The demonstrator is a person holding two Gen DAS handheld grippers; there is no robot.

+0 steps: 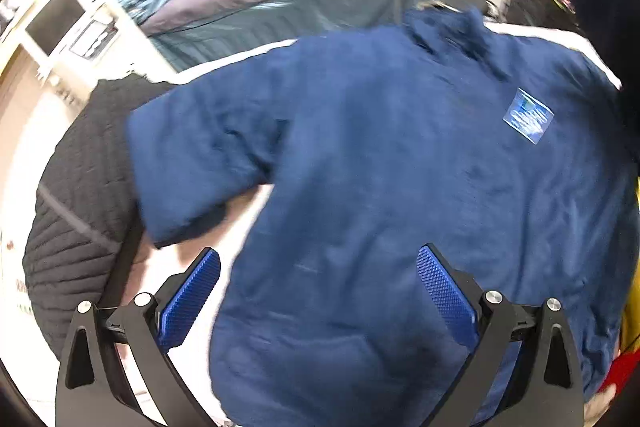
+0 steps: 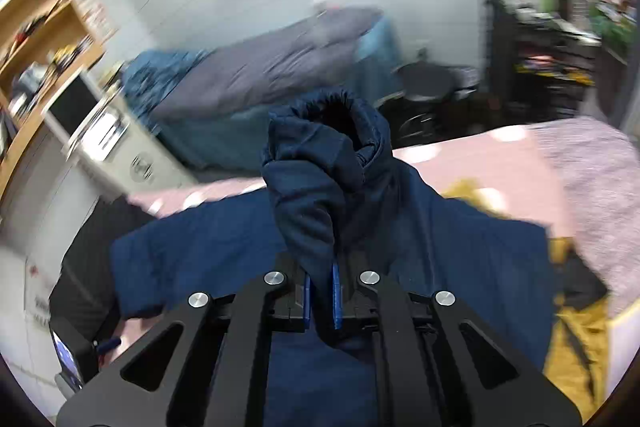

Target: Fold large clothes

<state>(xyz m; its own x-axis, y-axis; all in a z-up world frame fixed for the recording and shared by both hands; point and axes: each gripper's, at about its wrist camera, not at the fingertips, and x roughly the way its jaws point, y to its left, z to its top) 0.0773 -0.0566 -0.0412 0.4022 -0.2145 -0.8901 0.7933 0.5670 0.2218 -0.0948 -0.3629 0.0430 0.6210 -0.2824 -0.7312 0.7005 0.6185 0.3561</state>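
The right claw [image 2: 320, 301] is clamped on the sleeve [image 2: 324, 163] at frame centre; the left claw [image 1: 318, 287], jaws apart, hovers over the blue jacket [image 1: 380, 155]. The bunched cuff could slip loose mid-swing.

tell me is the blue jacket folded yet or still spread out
Mostly spread: the blue jacket lies open with one sleeve out flat; the right gripper holds the other sleeve lifted.

Bedroom at home: bed [image 2: 280, 67] with grey duvet [image 2: 288, 47], wooden shelves [image 2: 44, 27], cluttered rack [image 2: 552, 39].
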